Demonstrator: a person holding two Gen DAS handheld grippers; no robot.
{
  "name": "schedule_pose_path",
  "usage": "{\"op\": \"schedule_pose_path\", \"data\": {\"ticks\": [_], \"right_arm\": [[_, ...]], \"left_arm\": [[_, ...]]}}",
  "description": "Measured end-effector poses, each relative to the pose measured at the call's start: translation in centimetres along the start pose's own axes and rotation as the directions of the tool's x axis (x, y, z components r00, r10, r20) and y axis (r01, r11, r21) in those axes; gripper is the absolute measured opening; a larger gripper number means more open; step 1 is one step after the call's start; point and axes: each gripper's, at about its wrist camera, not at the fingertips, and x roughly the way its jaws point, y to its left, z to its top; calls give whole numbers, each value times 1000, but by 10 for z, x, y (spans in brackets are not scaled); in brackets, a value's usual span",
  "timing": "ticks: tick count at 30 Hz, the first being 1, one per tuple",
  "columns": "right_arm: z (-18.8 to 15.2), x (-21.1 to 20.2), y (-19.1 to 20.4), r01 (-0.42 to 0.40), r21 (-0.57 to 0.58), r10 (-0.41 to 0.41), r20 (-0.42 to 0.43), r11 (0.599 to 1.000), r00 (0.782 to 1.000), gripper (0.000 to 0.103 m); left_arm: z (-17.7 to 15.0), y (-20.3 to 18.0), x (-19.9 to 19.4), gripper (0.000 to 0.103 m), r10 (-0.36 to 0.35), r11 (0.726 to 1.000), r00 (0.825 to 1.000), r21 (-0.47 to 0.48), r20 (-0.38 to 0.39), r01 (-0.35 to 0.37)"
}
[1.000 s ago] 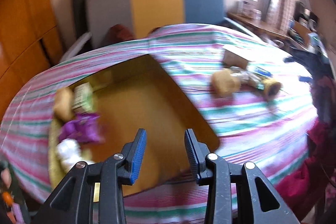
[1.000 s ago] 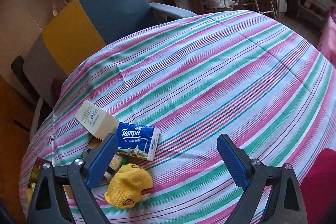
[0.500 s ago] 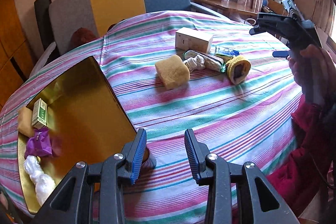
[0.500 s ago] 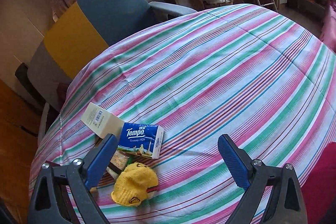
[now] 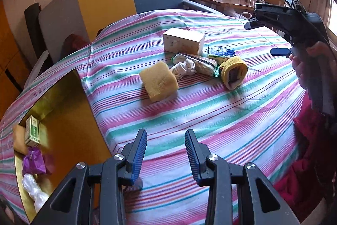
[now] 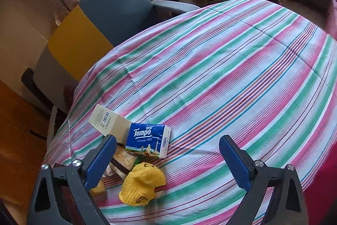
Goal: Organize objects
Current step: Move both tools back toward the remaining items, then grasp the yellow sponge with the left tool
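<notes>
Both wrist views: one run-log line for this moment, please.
left gripper: open, empty, over cloth | right gripper: open, empty | yellow sponge, Tempo pack, yellow sock: on cloth | gold tray: partly filled

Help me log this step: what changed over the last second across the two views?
The left hand-held gripper swung from over the gold tray toward the yellow sponge and the pile beyond, jaws empty at the same gap. Nothing was taken or released. The right hand-held gripper stayed open over the tissue pack and yellow sock; the items did not move.
</notes>
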Motion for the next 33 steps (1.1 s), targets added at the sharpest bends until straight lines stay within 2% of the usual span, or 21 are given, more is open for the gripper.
{"op": "schedule_pose_path", "data": {"ticks": [9, 13, 16, 19, 21, 24, 26, 29, 31, 32, 33], "right_arm": [[2, -2, -1, -29, 7, 29, -7, 1000, 1000, 99], [3, -2, -2, -40, 15, 40, -10, 999, 999, 99], [3, -2, -3, -49, 20, 49, -15, 999, 999, 99], [3, -1, -2, -60, 23, 60, -22, 998, 998, 99], [3, -1, -2, -65, 24, 66, -25, 998, 998, 99], [2, 0, -2, -73, 30, 73, -30, 997, 997, 99], [3, 0, -3, -78, 34, 79, -30, 996, 996, 99], [3, 1, -4, -80, 39, 82, -32, 996, 996, 100], [3, 3, -5, -76, 40, 77, -35, 996, 996, 100], [3, 3, -5, -74, 40, 75, -36, 996, 996, 100], [4, 4, -5, -71, 41, 73, -37, 997, 997, 100]], "left_arm": [[24, -1, 19, 37, -20, 1000, 999, -22, -30, 19], [45, 10, 33, 37, -66, 993, 996, -106, -56, 60], [57, 14, 44, 39, -55, 990, 996, -131, -64, 47], [67, 14, 60, 42, -56, 989, 994, -139, -89, 43], [75, 14, 71, 45, -31, 991, 994, -136, -101, 17], [85, 18, 89, 60, -32, 986, 991, -169, -127, 10], [92, 20, 100, 60, -35, 981, 990, -194, -133, 8], [99, 21, 124, 64, 10, 977, 987, -208, -158, -43], [99, 23, 135, 62, 14, 973, 984, -225, -180, -55], [95, 24, 142, 56, -27, 969, 979, -246, -202, -25], [92, 25, 140, 55, -30, 967, 982, -255, -186, -19]]}}
